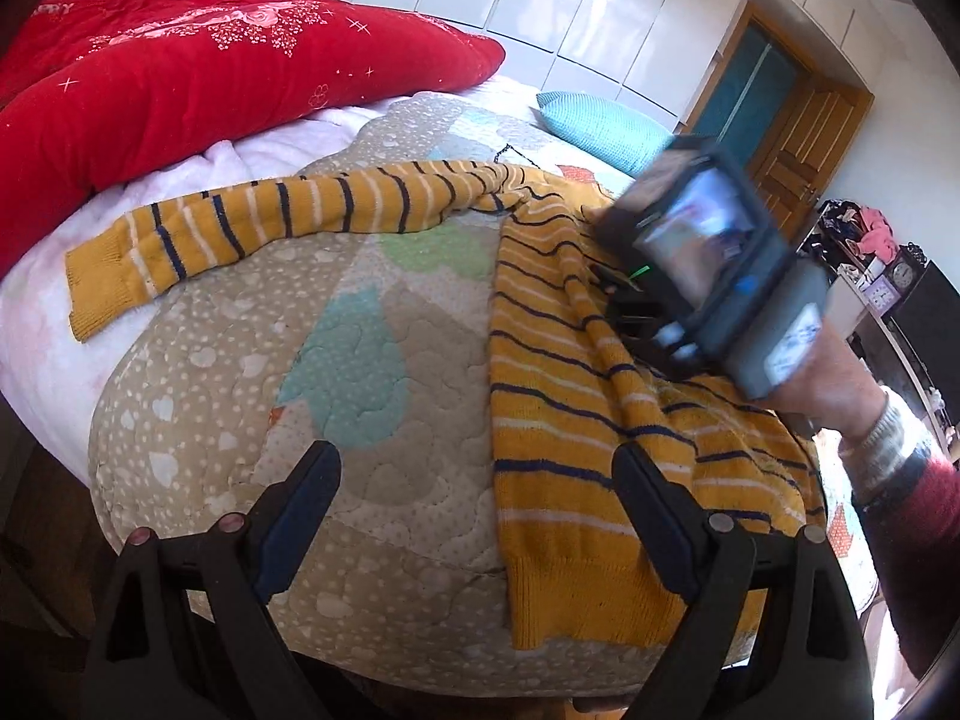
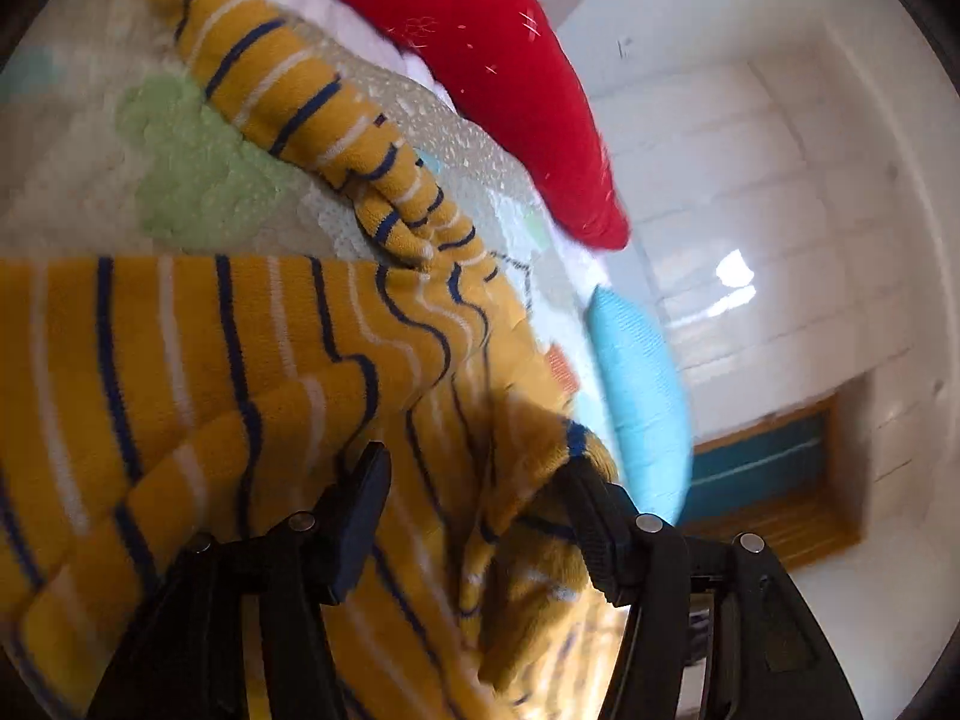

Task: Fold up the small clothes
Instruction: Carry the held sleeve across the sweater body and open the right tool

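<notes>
A small yellow sweater (image 1: 576, 420) with navy and white stripes lies on a beige patterned quilt (image 1: 360, 360). One sleeve (image 1: 252, 228) stretches out to the left; the other sleeve is folded over the body. My left gripper (image 1: 477, 474) is open and empty, hovering near the sweater's hem at the quilt's front edge. My right gripper (image 2: 474, 480) is open just above the sweater (image 2: 240, 372), with the folded sleeve's cuff (image 2: 564, 450) lying against its right finger. The right gripper's body (image 1: 708, 258) shows blurred over the sweater in the left wrist view.
A red quilt (image 1: 180, 78) lies at the back left on a white blanket (image 1: 48, 312). A light blue pillow (image 1: 606, 126) sits at the bed's far end. White wardrobes, a wooden door (image 1: 798, 138) and a cluttered dark shelf (image 1: 888, 288) stand beyond.
</notes>
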Demonstrator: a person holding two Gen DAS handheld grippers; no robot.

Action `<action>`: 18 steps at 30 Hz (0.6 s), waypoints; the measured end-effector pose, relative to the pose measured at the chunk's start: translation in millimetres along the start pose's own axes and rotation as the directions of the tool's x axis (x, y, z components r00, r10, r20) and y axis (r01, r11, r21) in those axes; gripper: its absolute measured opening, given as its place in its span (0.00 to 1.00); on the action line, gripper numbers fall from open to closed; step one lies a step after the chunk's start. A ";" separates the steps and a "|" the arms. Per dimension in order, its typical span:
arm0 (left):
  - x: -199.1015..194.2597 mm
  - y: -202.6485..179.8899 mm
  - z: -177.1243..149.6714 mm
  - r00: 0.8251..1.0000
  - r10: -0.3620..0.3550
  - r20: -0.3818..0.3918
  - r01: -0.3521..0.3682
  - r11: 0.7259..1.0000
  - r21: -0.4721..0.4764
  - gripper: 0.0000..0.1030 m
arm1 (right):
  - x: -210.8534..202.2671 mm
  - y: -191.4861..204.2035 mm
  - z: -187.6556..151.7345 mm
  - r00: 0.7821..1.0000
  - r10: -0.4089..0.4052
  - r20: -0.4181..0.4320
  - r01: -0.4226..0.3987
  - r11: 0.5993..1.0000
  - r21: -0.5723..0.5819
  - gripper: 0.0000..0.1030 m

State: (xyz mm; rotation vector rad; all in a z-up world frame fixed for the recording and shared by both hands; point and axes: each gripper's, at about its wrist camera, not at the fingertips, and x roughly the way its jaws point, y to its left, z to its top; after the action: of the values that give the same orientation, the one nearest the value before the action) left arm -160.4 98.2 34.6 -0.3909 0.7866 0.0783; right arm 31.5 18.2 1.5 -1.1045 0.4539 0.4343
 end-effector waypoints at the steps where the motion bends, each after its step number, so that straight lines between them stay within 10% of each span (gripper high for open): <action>1: 0.8 1.5 0.0 1.000 0.002 -0.001 -0.002 1.000 -0.004 0.88 | -6.5 -20.1 -6.7 0.993 0.116 0.003 -0.116 0.987 0.115 0.62; 5: 8.7 9.6 1.2 1.000 -0.001 -0.017 0.000 0.999 -0.036 0.88 | -23.7 -95.8 -53.3 0.899 0.410 0.153 -0.429 0.755 0.495 0.63; 10: 17.7 9.8 0.2 0.999 -0.023 -0.038 0.021 0.998 -0.060 0.88 | 8.2 -145.5 -102.8 0.920 0.375 0.114 -0.328 0.576 0.749 0.62; 14: 18.2 1.0 -3.0 0.999 -0.033 -0.039 0.032 0.999 -0.037 0.88 | 45.1 -140.7 -108.3 0.877 0.464 0.125 -0.354 0.449 0.820 0.55; 16: 17.8 0.4 -3.2 0.999 -0.037 -0.038 0.035 0.999 -0.032 0.88 | 56.9 -132.2 -107.5 0.840 0.524 0.144 -0.392 0.401 0.828 0.18; 18: 17.8 4.2 -2.6 0.999 -0.041 -0.034 0.040 0.998 -0.041 0.88 | 58.2 -128.6 -104.1 0.819 0.554 0.149 -0.408 0.380 0.830 0.10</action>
State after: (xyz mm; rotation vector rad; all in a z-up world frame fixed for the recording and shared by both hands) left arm -150.5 99.7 19.1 -0.4473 0.8118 0.0496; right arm 136.0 -120.5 25.9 0.0035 1.0240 0.5540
